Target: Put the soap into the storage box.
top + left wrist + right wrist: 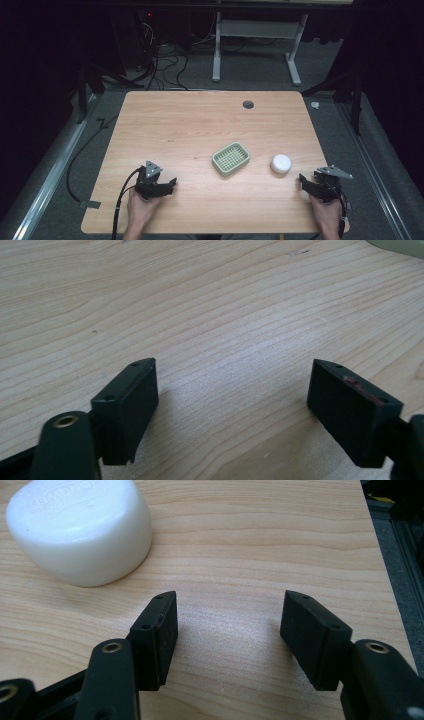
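Observation:
A pale green soap dish (231,158) with a slotted grid lies near the middle of the wooden table (200,125). A white bar of soap (281,163) sits just right of it and appears large at the upper left in the right gripper view (80,530). My left gripper (172,184) rests low at the front left, jaws open over bare wood (232,390). My right gripper (302,181) rests at the front right, a little short of the soap, open with nothing between its jaws (227,625).
A dark round grommet hole (248,104) is set near the table's far edge. The table's right edge (387,570) lies close to my right gripper. Cables and a white desk frame (255,45) stand on the floor beyond the table.

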{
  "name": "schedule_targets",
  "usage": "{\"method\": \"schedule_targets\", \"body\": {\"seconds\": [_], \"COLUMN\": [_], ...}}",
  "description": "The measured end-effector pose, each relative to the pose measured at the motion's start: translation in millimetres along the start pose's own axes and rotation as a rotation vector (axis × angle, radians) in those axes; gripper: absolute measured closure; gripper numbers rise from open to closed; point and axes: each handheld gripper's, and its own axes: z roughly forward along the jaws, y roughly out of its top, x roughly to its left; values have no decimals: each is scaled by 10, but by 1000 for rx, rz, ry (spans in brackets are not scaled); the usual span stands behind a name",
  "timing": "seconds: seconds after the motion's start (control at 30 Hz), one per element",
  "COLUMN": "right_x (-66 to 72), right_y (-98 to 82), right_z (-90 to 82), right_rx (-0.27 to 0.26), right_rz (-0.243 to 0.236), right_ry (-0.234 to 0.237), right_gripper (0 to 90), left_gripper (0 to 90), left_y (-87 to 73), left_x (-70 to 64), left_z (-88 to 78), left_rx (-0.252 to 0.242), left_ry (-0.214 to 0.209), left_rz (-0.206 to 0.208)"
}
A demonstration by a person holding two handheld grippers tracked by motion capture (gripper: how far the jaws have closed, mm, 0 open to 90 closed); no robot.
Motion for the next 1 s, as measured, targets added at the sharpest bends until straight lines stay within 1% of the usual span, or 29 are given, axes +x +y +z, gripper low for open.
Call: {"method": "schedule_targets", "body": {"seconds": [0.03, 0.13, 0.2, 0.33, 0.4, 0.47, 0.57, 0.8, 0.87, 1.0], "right_x": [0, 2, 9, 5, 2, -8, -18, -5, 8, 8], "right_y": [0, 4, 6, 9, 9, 8, 8, 8, 9, 9], "right_z": [0, 2, 6, 6, 4, 4, 2, 6, 7, 7], "right_rx": [0, 1, 1, 2, 2, -1, -2, -4, -1, -2], "right_rz": [0, -3, -14, -14, -15, -14, -4, -14, -21, -19], "right_ry": [0, 5, 11, 17, 20, 30, 41, 29, 19, 20], "right_gripper": [411, 413, 415, 423, 437, 443, 449, 459, 459, 462], "left_gripper": [234, 242, 242, 240, 243, 241, 228, 217, 216, 216], "left_y": [0, 4, 11, 37, 57, 82, 120, 234, 262, 325], "left_x": [0, -48, -77, -170, -240, -322, -452, -735, -801, -942], "left_z": [0, -1, 3, -5, -14, -11, 13, 78, 102, 155], "left_rx": [0, -11, -11, -17, -26, -30, -23, -23, -23, -16], "left_ry": [0, 22, 9, -15, -37, -55, -72, -98, -105, -123], "left_rz": [0, 19, 16, 17, 15, 23, 31, 56, 62, 86]}}
